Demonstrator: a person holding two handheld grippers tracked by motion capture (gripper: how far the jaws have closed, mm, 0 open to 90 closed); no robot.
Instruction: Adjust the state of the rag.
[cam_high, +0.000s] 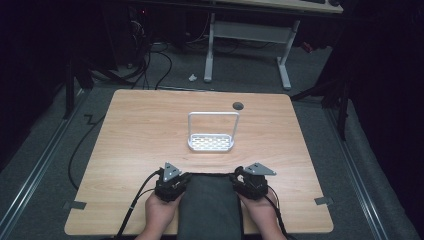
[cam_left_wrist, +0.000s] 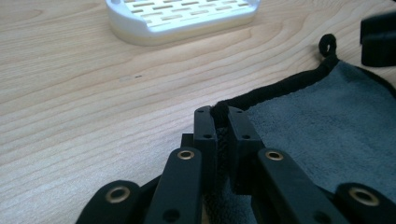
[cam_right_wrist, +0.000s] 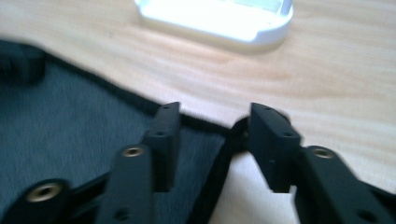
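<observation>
- Nearby, left gripper (cam_left_wrist: 222, 122) clamped on towel (cam_high: 210, 207) corner at table's (cam_high: 130, 150) near edge; could have dragged it askew.
- Right gripper (cam_right_wrist: 215, 133) parted astride hem, nothing pinched; corner might have slumped.
- Farther off, white rack (cam_high: 211, 142) untouched.

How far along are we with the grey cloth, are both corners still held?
Done: the grey cloth lies flat at the table's near edge. In hand: the left hand-held gripper is shut on its far left corner; the right hand-held gripper stands open over the right corner's hem. Left: the left corner is not yet released. The white rack sits untouched.
</observation>
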